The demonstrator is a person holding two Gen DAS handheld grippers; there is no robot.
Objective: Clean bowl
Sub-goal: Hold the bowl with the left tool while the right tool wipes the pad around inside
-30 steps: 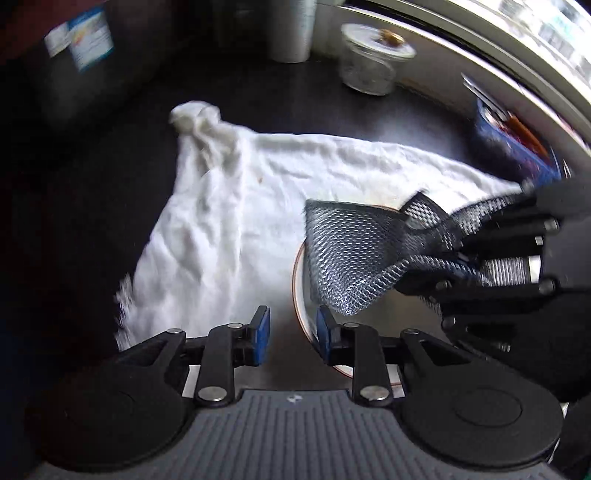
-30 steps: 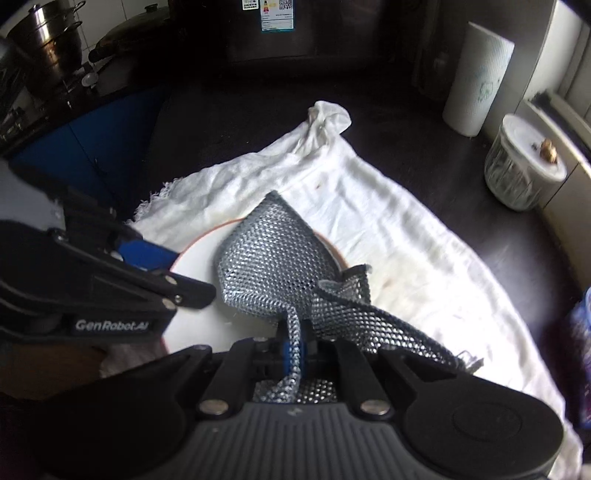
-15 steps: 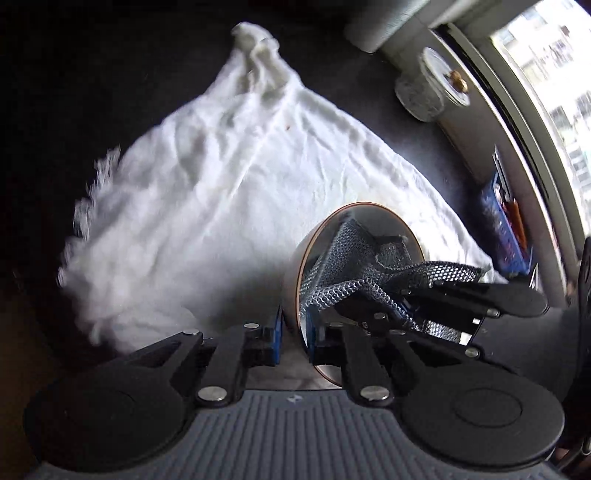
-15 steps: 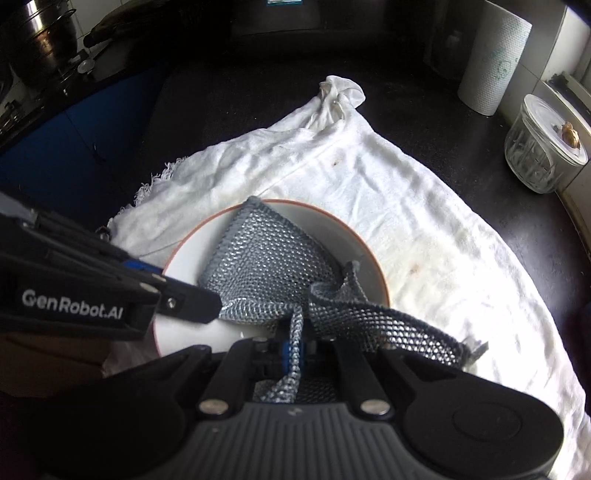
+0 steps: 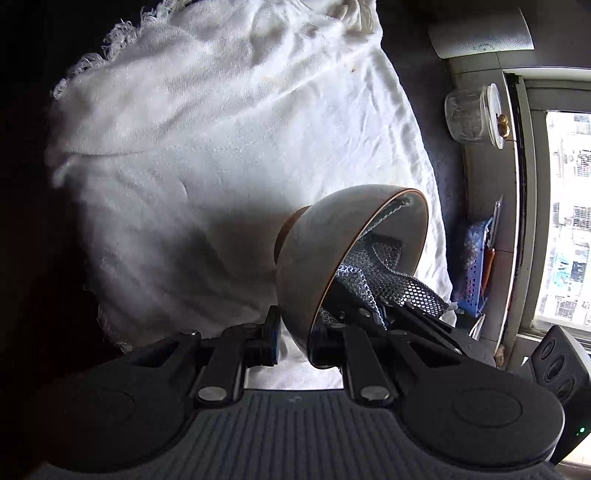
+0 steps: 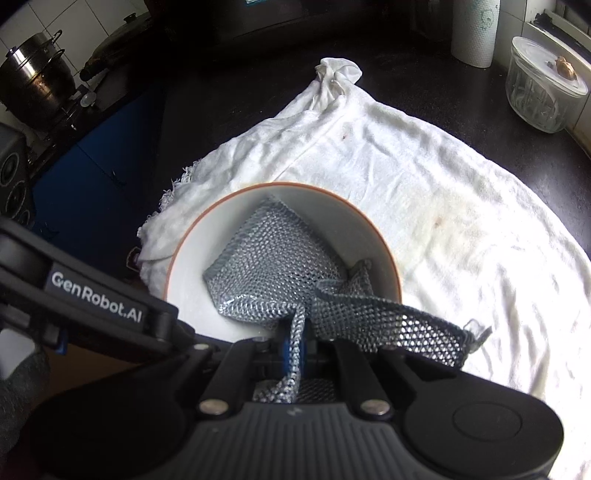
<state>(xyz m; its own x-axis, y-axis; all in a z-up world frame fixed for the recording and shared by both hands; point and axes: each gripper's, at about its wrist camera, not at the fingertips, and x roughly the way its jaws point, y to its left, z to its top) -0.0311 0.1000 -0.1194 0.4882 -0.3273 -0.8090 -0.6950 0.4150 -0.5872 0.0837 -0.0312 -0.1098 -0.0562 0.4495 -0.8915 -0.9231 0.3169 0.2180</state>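
A white bowl (image 6: 195, 273) with a brown rim is tilted and held above a white cloth (image 6: 424, 177). My left gripper (image 5: 293, 338) is shut on the near rim of the bowl (image 5: 314, 251), one finger outside and one inside. My right gripper (image 6: 297, 345) is shut on a grey mesh scrubbing cloth (image 6: 273, 266), which is pressed into the bowl's inside. The mesh (image 5: 373, 273) also shows in the left wrist view inside the bowl, with the right gripper's fingers (image 5: 417, 317) behind it.
The white cloth (image 5: 221, 147) covers much of a dark counter. A glass jar with lid (image 6: 543, 85) and a paper towel roll (image 6: 474, 29) stand at the back right. A steel pot (image 6: 35, 81) sits far left. A blue basket (image 5: 471, 269) is by the window.
My left gripper has closed on the bowl's rim and lifted and tilted the bowl off the cloth. The mesh in my right gripper has moved deeper into the bowl.
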